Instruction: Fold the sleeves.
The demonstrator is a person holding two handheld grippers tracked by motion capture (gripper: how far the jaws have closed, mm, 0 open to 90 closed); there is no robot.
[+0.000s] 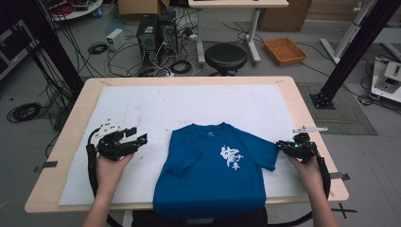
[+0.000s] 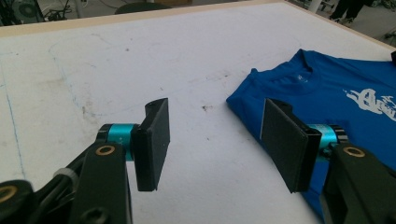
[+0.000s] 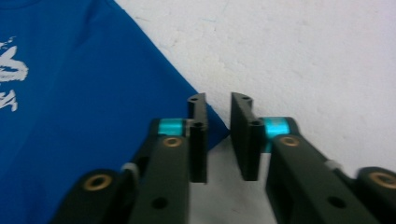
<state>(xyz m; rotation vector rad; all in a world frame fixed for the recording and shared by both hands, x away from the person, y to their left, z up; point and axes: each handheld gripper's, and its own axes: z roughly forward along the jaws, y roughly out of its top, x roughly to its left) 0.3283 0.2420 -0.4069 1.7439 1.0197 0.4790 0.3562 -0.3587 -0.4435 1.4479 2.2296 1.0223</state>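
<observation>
A blue T-shirt (image 1: 213,175) with a white print lies flat on the white sheet (image 1: 189,104), collar away from me, hem hanging over the table's near edge. Its left sleeve (image 1: 182,163) is folded onto the body. My left gripper (image 1: 137,135) hovers over bare sheet left of the shirt, jaws wide open and holding nothing (image 2: 215,112); the shirt (image 2: 327,88) lies just beyond its right jaw. My right gripper (image 1: 281,144) is at the tip of the right sleeve. Its jaws stand narrowly apart (image 3: 218,100), and the sleeve corner of the shirt (image 3: 84,84) reaches into the gap.
The white sheet covers most of the wooden table (image 1: 71,127). Beyond the far edge stand a black stool (image 1: 226,56), computer towers (image 1: 156,30), an orange tray (image 1: 285,50) and loose cables on the floor. Black frame posts (image 1: 352,56) rise at both sides.
</observation>
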